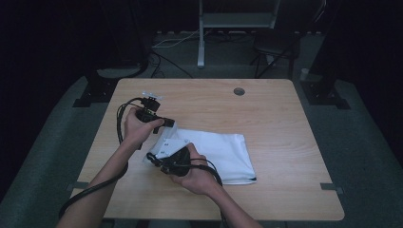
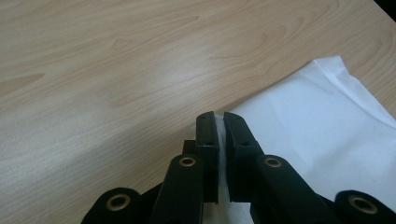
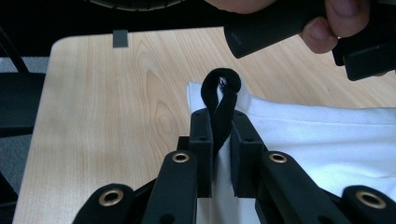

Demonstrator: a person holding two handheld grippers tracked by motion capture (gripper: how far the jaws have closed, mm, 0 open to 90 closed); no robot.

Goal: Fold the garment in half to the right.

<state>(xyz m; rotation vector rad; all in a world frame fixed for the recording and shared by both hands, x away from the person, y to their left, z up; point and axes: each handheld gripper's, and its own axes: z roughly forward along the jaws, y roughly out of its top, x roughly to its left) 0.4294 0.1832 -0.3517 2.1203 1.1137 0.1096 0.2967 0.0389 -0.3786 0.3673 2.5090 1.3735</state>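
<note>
We clamp the left gripper point(image 2: 220, 122) and right gripper point(image 3: 219, 119) on adjacent corners of the white cloth point(image 1: 223, 154), so one edge lifts evenly for folding.

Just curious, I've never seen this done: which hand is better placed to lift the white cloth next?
Probably neither alone. The left tongs and right tongs are both shut on the white cloth at its left end, so both look ready to lift together.

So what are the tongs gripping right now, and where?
Both hold the white cloth: left tongs pinch its corner edge, right tongs pinch its black-trimmed edge.
</note>
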